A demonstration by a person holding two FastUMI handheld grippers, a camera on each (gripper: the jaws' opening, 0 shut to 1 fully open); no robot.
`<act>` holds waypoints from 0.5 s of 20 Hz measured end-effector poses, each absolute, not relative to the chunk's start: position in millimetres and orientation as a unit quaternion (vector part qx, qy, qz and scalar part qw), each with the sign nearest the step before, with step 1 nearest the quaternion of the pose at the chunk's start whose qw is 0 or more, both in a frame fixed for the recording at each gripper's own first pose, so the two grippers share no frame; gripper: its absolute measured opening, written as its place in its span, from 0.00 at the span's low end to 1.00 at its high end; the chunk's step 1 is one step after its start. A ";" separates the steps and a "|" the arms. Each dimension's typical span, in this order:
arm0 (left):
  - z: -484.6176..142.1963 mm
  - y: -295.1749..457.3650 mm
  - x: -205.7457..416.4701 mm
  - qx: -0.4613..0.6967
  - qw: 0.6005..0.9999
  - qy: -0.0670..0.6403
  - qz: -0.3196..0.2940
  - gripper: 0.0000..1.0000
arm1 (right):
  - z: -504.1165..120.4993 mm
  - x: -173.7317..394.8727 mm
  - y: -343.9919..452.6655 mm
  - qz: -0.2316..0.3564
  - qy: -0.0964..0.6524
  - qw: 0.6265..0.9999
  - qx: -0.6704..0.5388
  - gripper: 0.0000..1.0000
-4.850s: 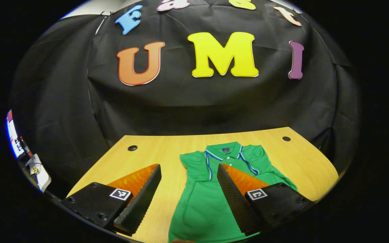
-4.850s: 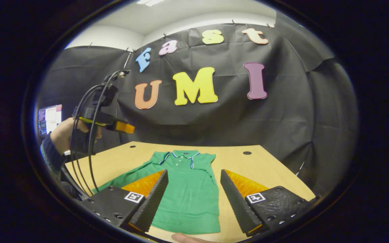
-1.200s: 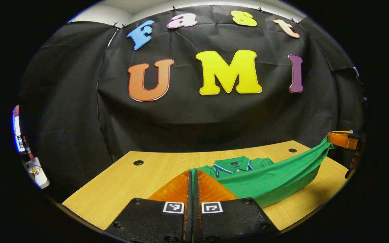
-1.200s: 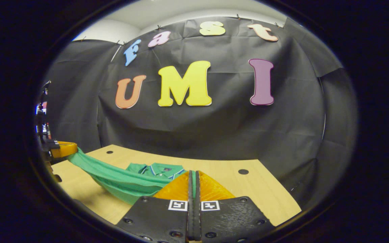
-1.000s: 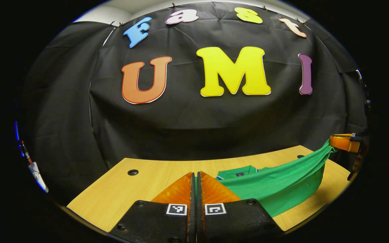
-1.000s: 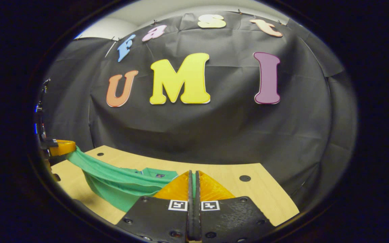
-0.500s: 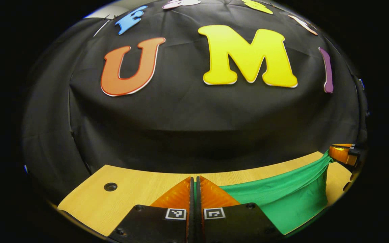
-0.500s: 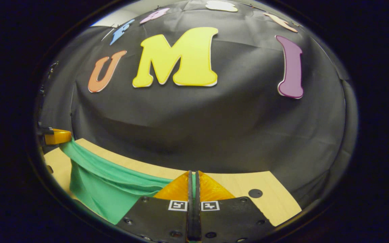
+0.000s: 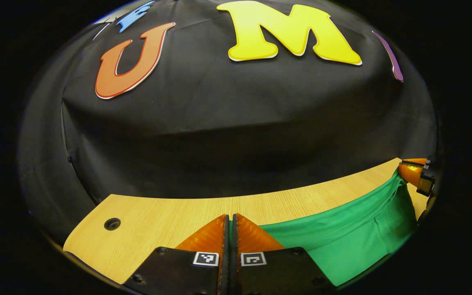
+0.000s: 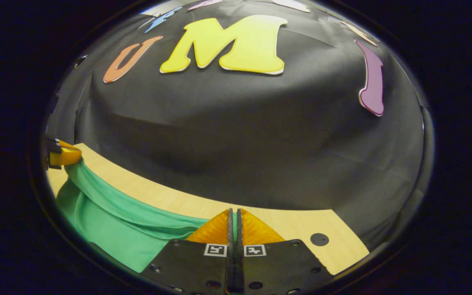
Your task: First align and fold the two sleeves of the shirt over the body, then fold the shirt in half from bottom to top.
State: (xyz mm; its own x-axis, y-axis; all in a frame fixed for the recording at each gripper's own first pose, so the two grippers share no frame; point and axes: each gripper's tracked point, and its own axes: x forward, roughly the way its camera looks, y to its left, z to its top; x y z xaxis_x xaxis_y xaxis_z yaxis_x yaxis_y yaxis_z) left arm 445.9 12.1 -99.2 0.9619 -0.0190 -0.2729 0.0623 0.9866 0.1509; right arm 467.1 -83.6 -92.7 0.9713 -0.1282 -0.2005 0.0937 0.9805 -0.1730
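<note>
The green shirt [image 9: 342,239] hangs as a stretched band between the two grippers above the wooden table [image 9: 158,221]. My left gripper [image 9: 229,223] is shut on one bottom corner of the shirt, a thin strip of green showing between its fingers. My right gripper [image 10: 234,219] is shut on the other bottom corner, and the cloth [image 10: 109,221] runs off to the left toward the other gripper [image 10: 64,155]. In the left gripper view the right gripper [image 9: 414,174] shows at the far right edge, holding the hem. The collar and sleeves are hidden under the lifted cloth.
The booth's black wall stands close behind the table's far edge. A round cable hole [image 9: 112,224] sits in the table at the left, and another hole [image 10: 319,239] at the right in the right gripper view.
Both grippers, still shut on the hem, have carried it farther toward the back wall and lower. The collar seen a second ago is now covered by the lifted cloth.
</note>
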 end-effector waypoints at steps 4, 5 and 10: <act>-117.4 9.0 439.9 0.058 0.984 0.167 -0.012 1.00 | -98.7 450.1 -70.5 -0.034 0.126 0.989 -0.069 0.50; -121.2 11.0 434.8 0.056 0.982 0.178 -0.004 1.00 | -97.3 442.9 -68.1 -0.031 0.137 0.988 -0.061 0.73; -117.2 10.2 393.4 -0.006 0.981 0.196 -0.002 1.00 | -88.5 415.7 -63.7 -0.027 0.150 0.987 -0.047 0.96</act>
State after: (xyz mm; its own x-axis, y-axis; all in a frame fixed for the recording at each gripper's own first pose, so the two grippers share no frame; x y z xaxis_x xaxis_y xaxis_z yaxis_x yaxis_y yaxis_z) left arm 393.4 10.2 -117.2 0.9231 -0.0069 -0.3846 0.0022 0.9999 -0.0125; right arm 415.7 -63.7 -88.5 0.9536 -0.0680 -0.2931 0.0398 0.9941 -0.1012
